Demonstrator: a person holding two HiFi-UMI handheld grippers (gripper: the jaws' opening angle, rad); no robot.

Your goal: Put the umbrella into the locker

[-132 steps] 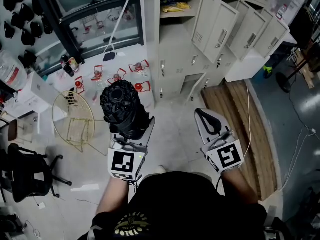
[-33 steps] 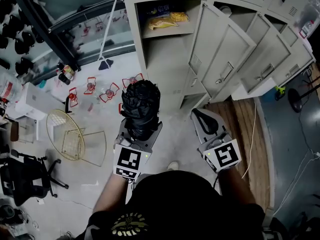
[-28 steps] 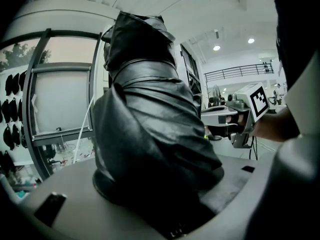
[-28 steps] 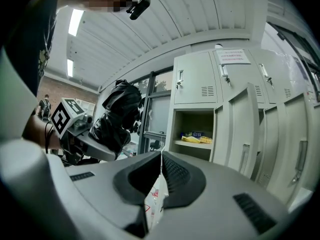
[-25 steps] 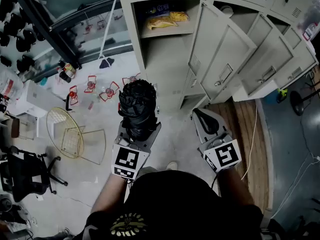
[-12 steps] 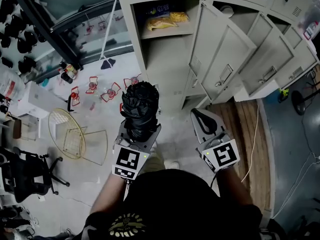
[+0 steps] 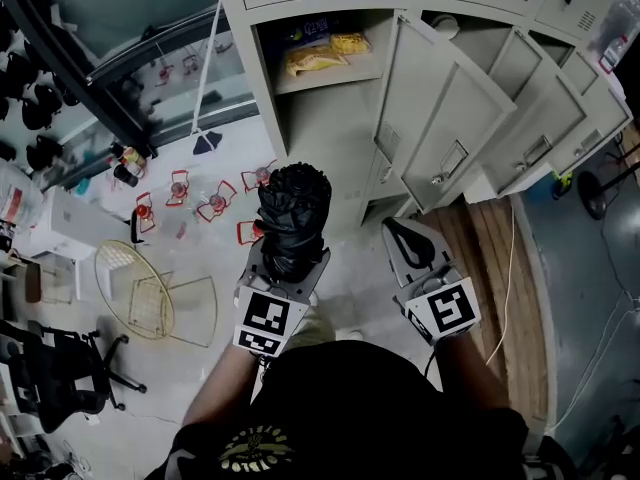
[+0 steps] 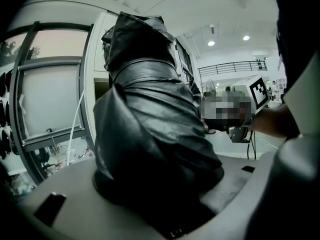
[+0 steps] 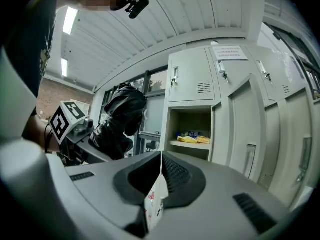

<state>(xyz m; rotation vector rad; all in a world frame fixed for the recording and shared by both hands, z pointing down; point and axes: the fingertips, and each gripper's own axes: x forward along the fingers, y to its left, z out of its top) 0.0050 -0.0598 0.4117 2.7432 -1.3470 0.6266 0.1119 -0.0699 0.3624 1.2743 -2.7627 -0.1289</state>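
Pale metal cabinets form a bank of lockers (image 7: 520,78) along the far side of the room, above a light floor (image 7: 340,268). One locker (image 7: 330,138), far and slightly right of the grippers, is found with its door (image 7: 450,118) swung wide to the right. A shelf (image 7: 320,73) in its upper part carries yellow packets (image 7: 320,56), and the taller space below is seen to be unoccupied. The umbrella (image 7: 293,208) is held outside the locker, well short of the opening. It is clamped near its lower end between the jaws of the left gripper (image 7: 288,260), which stand wide around its bulk. The right gripper (image 7: 405,230) is carried alongside to the right with its jaws pressed together and nothing between them. The step in hand is judged to be the approach: the umbrella has been grasped but not yet delivered. For the next move, the umbrella would need to be advanced toward the far side and into the open compartment, probably the lower space, with clearance kept from the shelf edge and the door. No door-opening appears to be required. The umbrella is noted as a compact folding type, black and fully collapsed, its fabric crumpled in bunched folds and bound by a band about the middle. It is presented upright, the ruffled end uppermost.
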